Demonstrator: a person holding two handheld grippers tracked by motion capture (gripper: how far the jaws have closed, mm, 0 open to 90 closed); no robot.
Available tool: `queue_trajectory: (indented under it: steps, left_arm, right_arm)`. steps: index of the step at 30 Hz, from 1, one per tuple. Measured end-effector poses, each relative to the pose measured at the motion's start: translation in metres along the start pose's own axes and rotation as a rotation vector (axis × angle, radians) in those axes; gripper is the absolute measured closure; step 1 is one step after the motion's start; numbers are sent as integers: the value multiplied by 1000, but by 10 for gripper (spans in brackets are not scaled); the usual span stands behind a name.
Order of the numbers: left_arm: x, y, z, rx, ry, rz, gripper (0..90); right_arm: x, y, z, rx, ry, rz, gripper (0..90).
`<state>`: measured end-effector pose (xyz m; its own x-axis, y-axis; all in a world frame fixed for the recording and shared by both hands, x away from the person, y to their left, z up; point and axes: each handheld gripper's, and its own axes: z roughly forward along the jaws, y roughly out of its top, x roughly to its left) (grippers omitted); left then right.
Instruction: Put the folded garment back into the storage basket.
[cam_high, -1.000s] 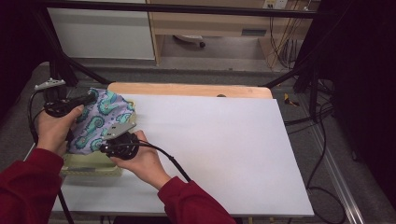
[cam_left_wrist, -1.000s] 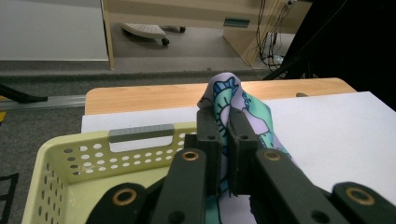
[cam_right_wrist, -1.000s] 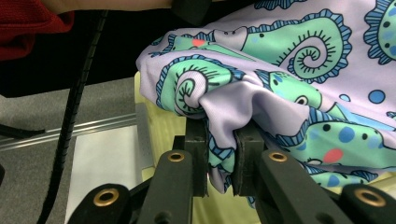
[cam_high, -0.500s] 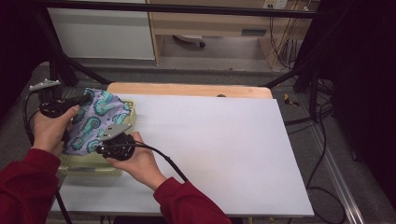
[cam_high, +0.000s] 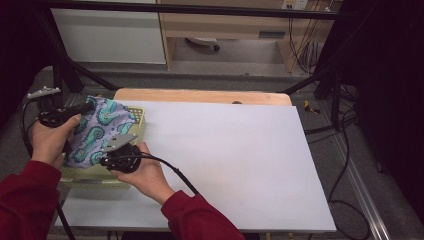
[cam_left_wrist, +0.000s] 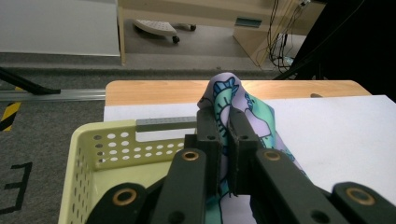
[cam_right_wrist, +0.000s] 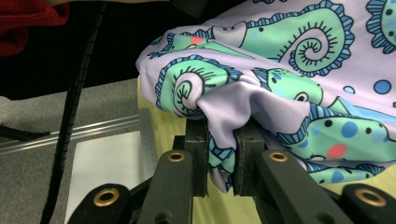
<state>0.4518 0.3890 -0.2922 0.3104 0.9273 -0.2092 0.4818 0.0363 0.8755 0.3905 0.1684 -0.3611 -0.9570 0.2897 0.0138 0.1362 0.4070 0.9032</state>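
Note:
A lilac cloth printed with green seahorses (cam_high: 95, 134) is stretched over a pale yellow perforated basket (cam_high: 137, 118) at the table's left edge. My left gripper (cam_high: 86, 107) holds the cloth's far corner, and in the left gripper view its jaws (cam_left_wrist: 223, 135) pinch a fold of the cloth (cam_left_wrist: 233, 93) above the basket's rim (cam_left_wrist: 116, 128). At the near side, my right gripper (cam_high: 111, 150) is shut on another edge; the right gripper view has the cloth (cam_right_wrist: 289, 79) bunched between its jaws (cam_right_wrist: 222, 161).
The white tabletop (cam_high: 235, 155) spreads to the right of the basket, with a wooden strip (cam_high: 200, 95) along its far edge. Black frame legs and cables (cam_high: 345, 135) stand at the right. A cabinet and shelving sit beyond the table.
Both hands and the cloth have drifted slightly left and toward the near side over the basket. The grips on the cloth are unchanged.

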Motion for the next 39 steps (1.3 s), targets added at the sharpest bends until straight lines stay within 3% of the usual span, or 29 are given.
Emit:
queue_trajectory:
  steps: [39]
  left_arm:
    - [19,-6,-5,10,28,-16,857]
  right_arm:
    - [5,0,19,4,15,5,797]
